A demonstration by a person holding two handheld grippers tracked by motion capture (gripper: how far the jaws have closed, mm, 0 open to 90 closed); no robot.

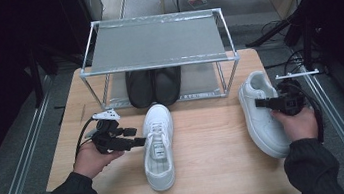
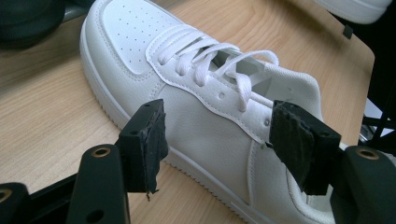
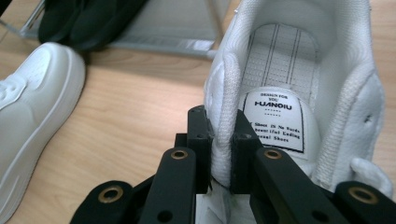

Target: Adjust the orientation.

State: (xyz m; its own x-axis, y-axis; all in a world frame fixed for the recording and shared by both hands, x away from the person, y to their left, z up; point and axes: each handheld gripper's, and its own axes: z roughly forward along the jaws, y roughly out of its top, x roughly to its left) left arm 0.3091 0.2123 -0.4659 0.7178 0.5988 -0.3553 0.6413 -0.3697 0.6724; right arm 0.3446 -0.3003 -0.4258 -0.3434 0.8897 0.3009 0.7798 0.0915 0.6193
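Right claw (image 3: 219,154) grips the three-o'clock shoe's (image 1: 260,115) collar mid-carry; left claw (image 2: 217,144) wide beside centre shoe (image 2: 196,102); next, shelving on rack (image 1: 158,64).

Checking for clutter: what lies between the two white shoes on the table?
Bare wooden table between the middle shoe and the right shoe, in the high view.

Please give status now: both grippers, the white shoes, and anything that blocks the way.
Right gripper shut on right shoe collar. Left gripper open beside middle shoe, not touching. Black shoes in rack; nothing blocking.
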